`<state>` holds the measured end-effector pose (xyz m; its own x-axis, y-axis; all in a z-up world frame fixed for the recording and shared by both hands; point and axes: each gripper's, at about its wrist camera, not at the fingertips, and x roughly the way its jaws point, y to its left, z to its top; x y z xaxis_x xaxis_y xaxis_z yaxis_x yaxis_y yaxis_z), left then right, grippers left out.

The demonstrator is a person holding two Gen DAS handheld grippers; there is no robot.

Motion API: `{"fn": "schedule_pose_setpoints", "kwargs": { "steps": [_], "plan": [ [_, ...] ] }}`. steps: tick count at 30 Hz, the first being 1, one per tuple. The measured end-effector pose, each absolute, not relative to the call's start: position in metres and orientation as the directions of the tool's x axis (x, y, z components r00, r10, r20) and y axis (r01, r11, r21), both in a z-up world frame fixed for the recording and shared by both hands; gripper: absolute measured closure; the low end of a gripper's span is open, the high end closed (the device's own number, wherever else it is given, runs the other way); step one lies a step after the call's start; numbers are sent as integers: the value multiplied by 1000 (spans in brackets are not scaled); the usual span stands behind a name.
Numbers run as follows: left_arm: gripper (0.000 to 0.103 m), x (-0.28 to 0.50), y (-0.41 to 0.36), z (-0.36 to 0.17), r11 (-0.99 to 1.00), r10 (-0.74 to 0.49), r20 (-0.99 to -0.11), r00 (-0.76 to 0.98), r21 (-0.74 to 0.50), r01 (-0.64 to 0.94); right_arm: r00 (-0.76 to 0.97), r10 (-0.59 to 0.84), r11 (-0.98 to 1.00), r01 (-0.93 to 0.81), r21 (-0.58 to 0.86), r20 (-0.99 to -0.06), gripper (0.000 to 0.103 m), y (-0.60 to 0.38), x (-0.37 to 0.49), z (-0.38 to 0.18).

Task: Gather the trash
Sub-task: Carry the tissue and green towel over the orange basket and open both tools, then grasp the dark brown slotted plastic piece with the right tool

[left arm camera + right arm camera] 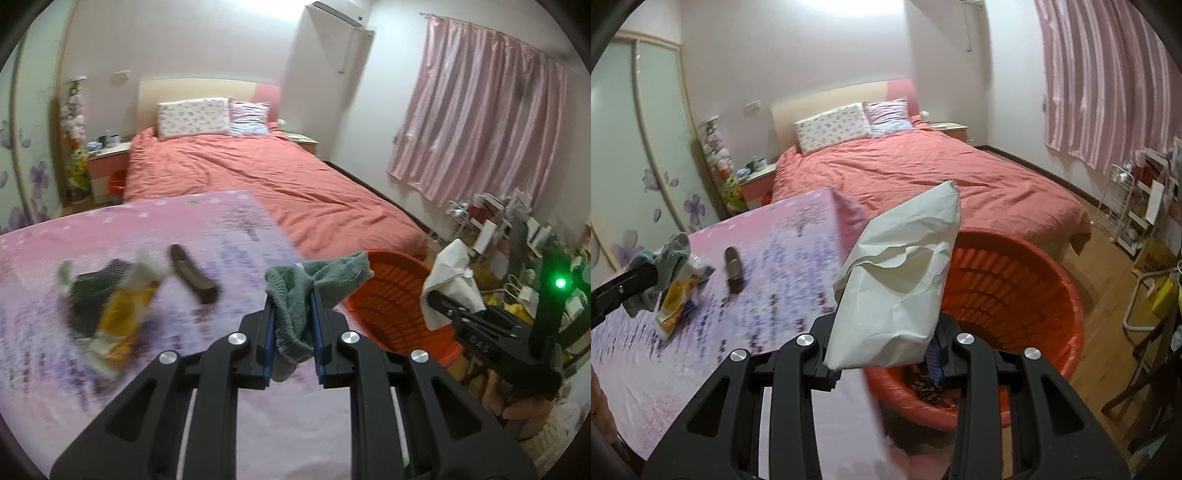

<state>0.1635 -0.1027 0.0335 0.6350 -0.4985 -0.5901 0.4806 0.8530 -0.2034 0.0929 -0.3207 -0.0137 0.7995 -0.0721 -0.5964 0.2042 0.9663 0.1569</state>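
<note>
Right gripper [886,354] clamps crumpled paper [897,284] near the orange basket's [1052,295] left rim, left gripper [293,332] pinches a green cloth [295,295]; early release likely drops either on the table [775,258].

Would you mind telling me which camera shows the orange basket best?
The right wrist view: the orange basket shows nearly whole, with its rim, ribbed inner wall and some contents at the bottom. In the left wrist view only part of it appears, cut off by the green cloth and right gripper.
</note>
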Motion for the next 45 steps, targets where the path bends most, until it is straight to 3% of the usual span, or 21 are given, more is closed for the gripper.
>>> {"fn": "schedule_pose_setpoints", "kwargs": {
  "steps": [16, 19, 20, 21, 22, 24, 36, 45],
  "plan": [
    [84, 187, -254, -6, 733, -614, -642, 459, -246, 635, 774, -105, 918, 317, 239, -625, 67, -413, 101, -42],
    [77, 196, -275, -18, 741, -593, -667, 450, -234, 630, 772, -100, 918, 314, 241, -628, 65, -419, 107, -46],
    [69, 198, -276, -21, 745, -588, -672, 449, -234, 625, 771, -96, 919, 311, 240, -630, 65, -420, 109, -48],
    [61, 202, -278, -24, 747, -585, -678, 445, -236, 621, 770, -95, 920, 309, 239, -631, 57, -421, 109, -50],
    [58, 205, -278, -27, 754, -579, -683, 447, -238, 612, 767, -97, 922, 310, 233, -635, 48, -420, 109, -52],
    [54, 210, -275, -32, 764, -567, -690, 449, -238, 600, 764, -104, 922, 314, 227, -637, 41, -421, 109, -55],
    [35, 207, -205, -32, 832, -479, -697, 534, -165, 530, 762, -92, 927, 300, 223, -641, 35, -406, 102, -48],
    [33, 197, -107, -23, 899, -382, -688, 617, -123, 420, 768, -31, 966, 188, 179, -640, 35, -339, 111, -37]
  ]
}}
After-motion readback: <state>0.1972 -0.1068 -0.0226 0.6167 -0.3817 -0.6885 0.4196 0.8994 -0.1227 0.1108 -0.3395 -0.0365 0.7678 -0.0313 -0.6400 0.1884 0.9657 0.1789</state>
